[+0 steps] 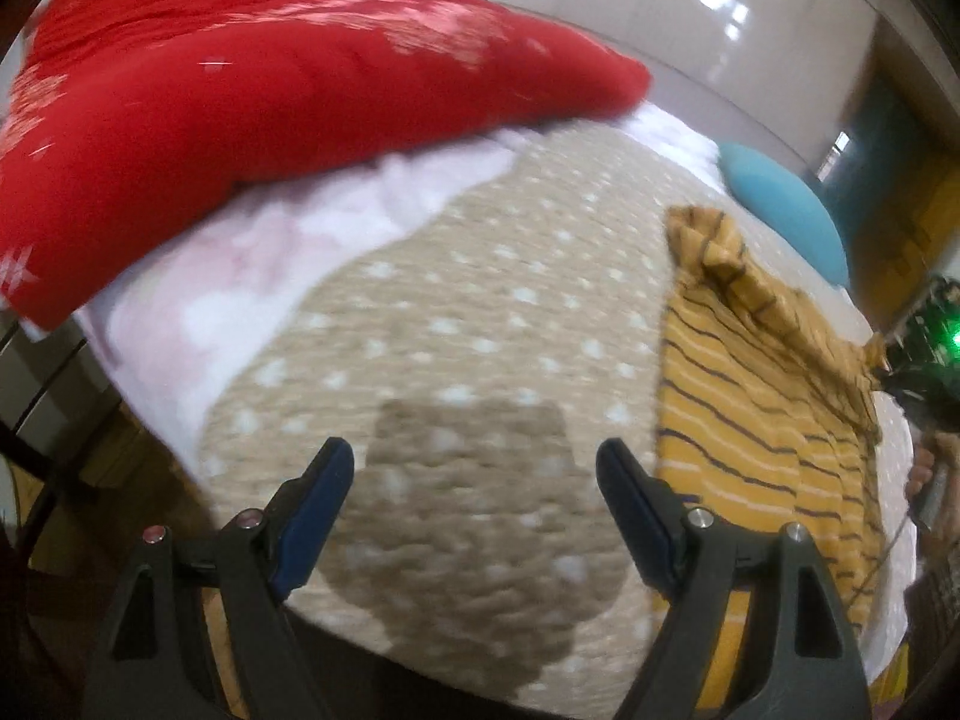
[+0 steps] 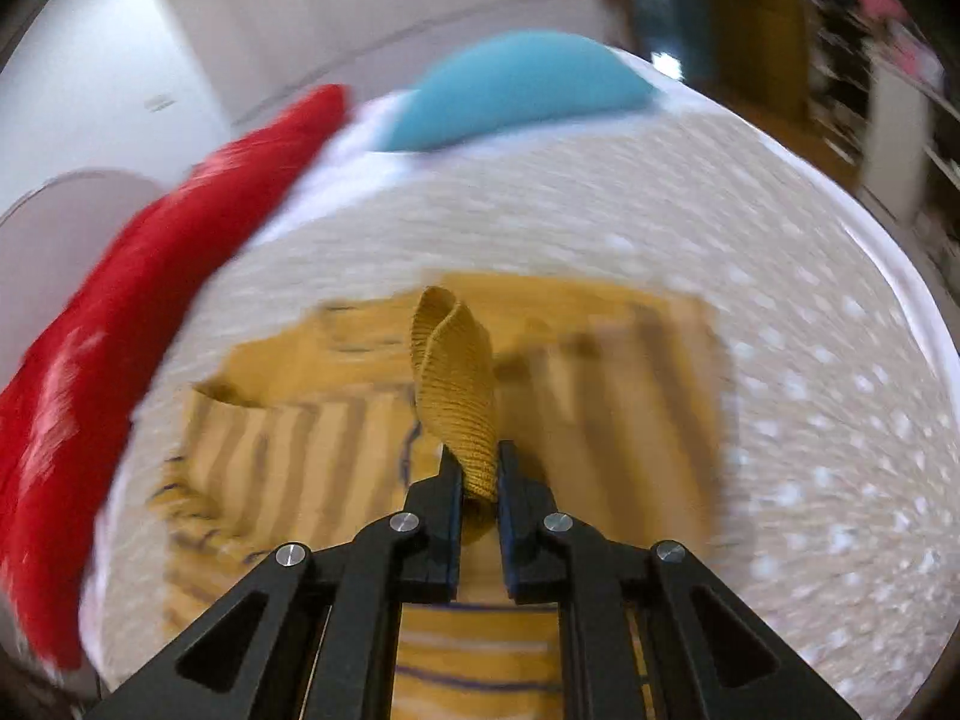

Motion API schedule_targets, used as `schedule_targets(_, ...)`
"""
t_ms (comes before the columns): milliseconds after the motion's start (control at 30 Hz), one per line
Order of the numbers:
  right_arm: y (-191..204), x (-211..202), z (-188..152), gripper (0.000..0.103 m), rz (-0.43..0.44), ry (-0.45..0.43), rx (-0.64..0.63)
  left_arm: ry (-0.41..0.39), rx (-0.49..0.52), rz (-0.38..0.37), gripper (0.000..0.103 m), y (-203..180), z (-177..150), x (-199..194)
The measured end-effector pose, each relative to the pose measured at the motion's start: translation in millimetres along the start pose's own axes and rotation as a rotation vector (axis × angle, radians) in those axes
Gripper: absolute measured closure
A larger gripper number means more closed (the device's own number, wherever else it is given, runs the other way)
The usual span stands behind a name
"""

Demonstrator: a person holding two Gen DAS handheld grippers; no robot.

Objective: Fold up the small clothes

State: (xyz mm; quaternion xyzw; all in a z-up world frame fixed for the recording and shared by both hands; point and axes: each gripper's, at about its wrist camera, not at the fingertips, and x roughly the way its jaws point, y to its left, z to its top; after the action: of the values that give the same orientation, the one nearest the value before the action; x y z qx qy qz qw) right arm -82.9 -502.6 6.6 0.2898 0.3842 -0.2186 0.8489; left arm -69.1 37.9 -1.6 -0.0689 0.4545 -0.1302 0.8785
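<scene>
right gripper (image 2: 480, 471) pinching ribbed mustard cuff of striped garment (image 2: 456, 384), lifted over rest of it on dotted blanket (image 2: 780, 360). left gripper (image 1: 474, 468) spread, empty, left of garment. farther: red pillow (image 1: 240, 108), blue cushion (image 2: 516, 90). risk: thin cuff hold slipping mid-fold, or layers bunching.

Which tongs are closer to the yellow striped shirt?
Right. The right tongs are clamped on the yellow striped shirt; the left tongs hang open over the dotted blanket beside it.
</scene>
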Motion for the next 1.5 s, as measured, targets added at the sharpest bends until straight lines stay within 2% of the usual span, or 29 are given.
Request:
schedule_targets(133,-42.5,24.5,-0.9,0.087,-0.023,0.070,0.083,0.038,0.053,-0.039,0.021,-30.7,0.6,19.7)
schedule_targets(200,-52.8,26.2,-1.7,0.082,-0.010,0.054,0.104,0.052,0.086,-0.057,0.021,-46.3,0.8,26.0)
schedule_targets(300,-59.4,11.6,-3.5,0.072,-0.039,0.022,0.078,0.057,0.138,-0.075,0.021,-65.9,1.1,31.4)
schedule_targets(367,-63.2,-1.8,-3.6,0.072,-0.071,-0.003,0.056,0.063,0.166,-0.084,0.021,-75.4,-0.5,36.2)
schedule_targets(433,-79.5,-20.4,-9.4,0.072,-0.052,-0.001,0.058,0.078,0.184,-0.082,0.021,-82.3,-2.8,43.2)
schedule_targets(500,-87.4,-31.7,-16.8,0.072,-0.017,0.007,0.052,0.103,0.178,-0.082,0.021,-84.6,-5.1,52.6)
schedule_targets(600,-99.5,-54.8,-27.8,0.071,-0.036,0.012,0.003,0.128,0.157,-0.102,0.021,-84.3,-9.9,57.0)
schedule_targets(667,-122.0,-72.5,-34.6,0.070,-0.132,0.009,-0.049,0.127,0.160,-0.103,0.021,-83.2,-11.8,55.3)
schedule_targets(733,-142.3,-84.7,-37.3,0.070,-0.307,-0.010,-0.104,0.126,0.161,-0.108,0.021,-82.9,-13.0,52.6)
schedule_targets(767,-151.0,-91.4,-38.5,0.070,-0.458,-0.031,-0.162,0.127,0.160,-0.111,0.021,-82.3,-13.2,52.2)
schedule_targets(800,-159.2,-97.2,-41.6,0.070,-0.662,-0.051,-0.249,0.130,0.158,-0.119,0.021,-81.9,-14.0,52.0)
schedule_targets(833,-164.1,-101.8,-44.8,0.070,-0.768,-0.061,-0.288,0.133,0.155,-0.127,0.021,-80.6,-15.2,51.3)
schedule_targets(867,-168.5,-108.9,-48.8,0.070,-0.804,-0.067,-0.298,0.139,0.153,-0.138,0.021,-81.1,-15.9,53.3)
schedule_targets(967,-172.0,-134.1,-70.2,0.065,-0.534,-0.052,-0.193,0.151,0.140,-0.166,0.021,-81.3,-20.8,57.8)
schedule_targets(1000,-167.9,-136.7,-82.5,0.065,-0.422,-0.040,-0.164,0.140,0.142,-0.172,0.021,-82.6,-22.6,57.7)
schedule_targets(1033,-158.1,-134.4,-101.7,0.065,-0.272,-0.013,-0.137,0.138,0.141,-0.181,0.021,-83.8,-23.4,58.0)
schedule_targets(1067,-153.1,-130.8,-112.1,0.065,-0.193,0.007,-0.126,0.143,0.131,-0.210,0.021,-83.7,-24.9,57.8)
schedule_targets(1100,-141.0,-122.6,-133.3,0.065,-0.059,0.044,-0.103,0.149,0.118,-0.236,0.025,-83.3,-25.6,57.3)
schedule_targets(1133,-131.3,-115.1,-149.2,0.065,0.028,0.074,-0.087,0.155,0.109,-0.257,0.030,-83.1,-26.0,56.6)
schedule_targets(1167,-123.1,-110.2,-160.3,0.065,0.076,0.094,-0.080,0.168,0.099,-0.291,0.045,-83.2,-26.8,56.1)
schedule_targets(1200,-114.3,-102.5,-173.5,0.063,0.127,0.118,-0.076,0.191,0.086,-0.331,0.053,-83.0,-28.6,56.6)
schedule_targets(1233,-105.1,-98.5,-185.4,0.063,0.137,0.113,-0.084,0.209,0.074,-0.356,0.054,-82.5,-30.7,57.0)
schedule_targets(1300,-96.0,-102.7,-196.0,0.063,0.105,0.056,-0.108,0.211,0.065,-0.380,0.054,-82.5,-37.0,54.2)
schedule_targets(1400,-104.4,-103.9,-199.3,0.063,0.300,0.085,0.008,0.203,0.076,-0.401,0.054,-85.9,-47.1,46.7)
schedule_targets(1500,-90.5,-99.5,-216.1,0.063,0.409,0.134,0.053,0.194,0.077,-0.413,0.054,-87.1,-57.2,40.1)
